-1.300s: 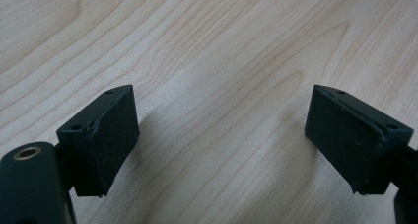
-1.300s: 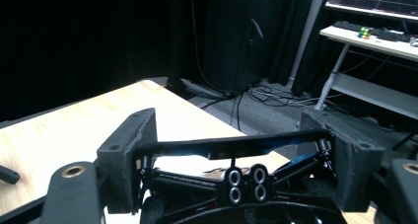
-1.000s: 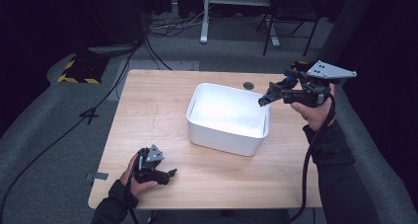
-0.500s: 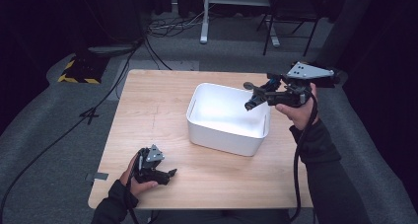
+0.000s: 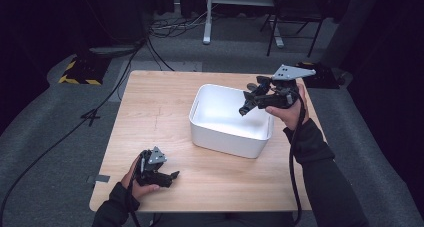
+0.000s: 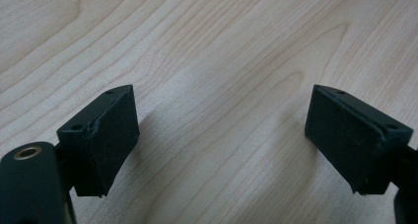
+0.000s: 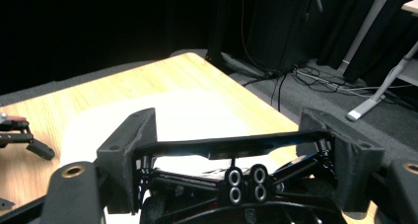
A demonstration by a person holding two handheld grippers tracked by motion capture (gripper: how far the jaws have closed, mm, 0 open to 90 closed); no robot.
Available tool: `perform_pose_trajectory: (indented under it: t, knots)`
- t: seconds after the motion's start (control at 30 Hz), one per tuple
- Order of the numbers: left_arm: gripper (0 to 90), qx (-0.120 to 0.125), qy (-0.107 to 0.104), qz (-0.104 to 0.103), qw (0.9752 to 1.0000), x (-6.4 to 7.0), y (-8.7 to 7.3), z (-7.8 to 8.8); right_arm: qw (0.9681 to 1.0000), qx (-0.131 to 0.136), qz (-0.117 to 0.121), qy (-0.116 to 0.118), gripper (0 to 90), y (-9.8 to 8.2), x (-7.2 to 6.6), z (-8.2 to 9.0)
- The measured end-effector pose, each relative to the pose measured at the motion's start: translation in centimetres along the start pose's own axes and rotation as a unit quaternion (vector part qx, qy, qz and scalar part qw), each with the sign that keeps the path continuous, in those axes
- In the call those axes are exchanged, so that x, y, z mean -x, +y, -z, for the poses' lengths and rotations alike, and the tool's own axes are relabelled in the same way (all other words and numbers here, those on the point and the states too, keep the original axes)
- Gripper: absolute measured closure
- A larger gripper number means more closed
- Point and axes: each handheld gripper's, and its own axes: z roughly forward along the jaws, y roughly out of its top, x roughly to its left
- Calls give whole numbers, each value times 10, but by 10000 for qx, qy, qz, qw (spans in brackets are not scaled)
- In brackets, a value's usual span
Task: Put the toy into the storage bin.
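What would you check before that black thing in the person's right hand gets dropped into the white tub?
1. Right tool grips the black frame part: ok, both pads on it.
2. Part is over the white tub: ok.
3. Tub has room: ok, it looks empty.
4. Left tool out of the way: ok, open, resting low over the table, apart from the tub.
5. Cable free of the tub: ok.
6. Height above the tub's floor: cannot tell.

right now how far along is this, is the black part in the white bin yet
Not yet. The right gripper is clamped on a black frame part and holds it above the white bin, whose visible floor looks empty. What looks left is lowering and releasing it. The left gripper rests open on the table.
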Motion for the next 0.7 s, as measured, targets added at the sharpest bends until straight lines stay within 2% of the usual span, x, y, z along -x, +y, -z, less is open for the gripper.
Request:
perform_pose_trajectory:
  t: [0.33,0.7]
  knots:
    - [133,0,-1,1,10000,0,0,0,9993,-308,93,203,246,-4,-7,-22]
    - [133,2,5,-3,10000,0,0,0,9957,-763,380,363,246,-7,-16,-39]
